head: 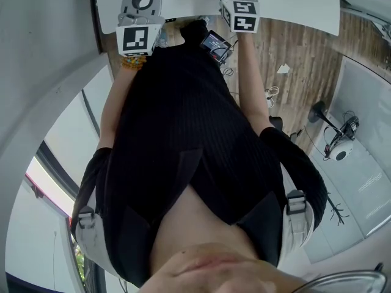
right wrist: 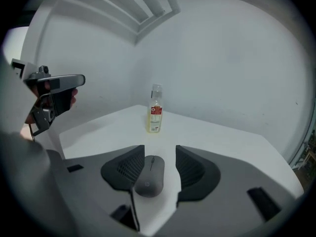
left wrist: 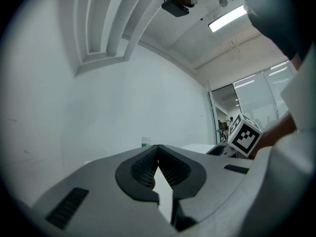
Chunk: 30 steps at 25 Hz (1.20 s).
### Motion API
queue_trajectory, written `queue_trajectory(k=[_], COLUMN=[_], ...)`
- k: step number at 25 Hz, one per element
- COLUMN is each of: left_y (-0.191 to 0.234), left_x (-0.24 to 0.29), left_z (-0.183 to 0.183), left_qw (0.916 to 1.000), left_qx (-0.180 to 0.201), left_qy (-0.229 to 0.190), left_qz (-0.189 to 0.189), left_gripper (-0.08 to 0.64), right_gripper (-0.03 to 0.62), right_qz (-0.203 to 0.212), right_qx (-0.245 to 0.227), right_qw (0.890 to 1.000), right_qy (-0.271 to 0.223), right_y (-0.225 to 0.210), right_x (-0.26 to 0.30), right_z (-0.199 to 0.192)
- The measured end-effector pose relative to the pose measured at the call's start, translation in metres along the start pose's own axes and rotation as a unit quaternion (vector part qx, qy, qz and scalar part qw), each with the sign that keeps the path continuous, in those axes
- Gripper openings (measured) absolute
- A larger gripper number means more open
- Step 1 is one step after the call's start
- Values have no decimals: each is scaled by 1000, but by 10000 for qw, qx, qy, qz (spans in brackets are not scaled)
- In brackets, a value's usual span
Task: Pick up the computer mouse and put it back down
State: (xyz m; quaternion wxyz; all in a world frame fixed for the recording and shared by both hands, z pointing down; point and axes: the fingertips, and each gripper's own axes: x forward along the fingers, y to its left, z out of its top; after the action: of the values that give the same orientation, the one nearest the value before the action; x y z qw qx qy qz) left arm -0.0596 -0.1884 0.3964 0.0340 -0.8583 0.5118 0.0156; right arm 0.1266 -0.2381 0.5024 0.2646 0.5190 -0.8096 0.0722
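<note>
Lying on the desk (right wrist: 224, 143), the computer mouse (right wrist: 149, 177) is between the spread jaws of the right hand-held gripper (right wrist: 159, 153). The left hand-held gripper (left wrist: 158, 151) is pressed together.

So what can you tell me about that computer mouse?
The computer mouse is small, oval, dark grey, matte plastic by the look, with a thin scroll wheel toward its far end and a faint logo nearer. It lies flat on the white table between the parted jaws of the right tool, clear of one jaw; contact with the other is unclear.
</note>
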Motion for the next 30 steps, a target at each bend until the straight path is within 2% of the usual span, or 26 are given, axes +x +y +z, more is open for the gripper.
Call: queue_trajectory(k=[10, 16, 22, 30], left_y=[5, 17, 23, 32], left_x=[12, 15, 21, 21], left_z=[-3, -7, -7, -11], left_qw=[10000, 9999, 9999, 9996], left_qx=[-1, -64, -67, -130], left_qy=[38, 86, 94, 117], left_qz=[-6, 102, 122, 216], left_gripper=[14, 13, 14, 13], right_gripper=[258, 264, 267, 268], right_qz=[507, 591, 636, 667], right_qx=[89, 157, 85, 405], right_qw=[9947, 9856, 9792, 9663], right_qy=[891, 1579, 1926, 2451], right_y=[17, 22, 24, 30], right_x=[38, 55, 65, 77], right_z=[-27, -52, -55, -70])
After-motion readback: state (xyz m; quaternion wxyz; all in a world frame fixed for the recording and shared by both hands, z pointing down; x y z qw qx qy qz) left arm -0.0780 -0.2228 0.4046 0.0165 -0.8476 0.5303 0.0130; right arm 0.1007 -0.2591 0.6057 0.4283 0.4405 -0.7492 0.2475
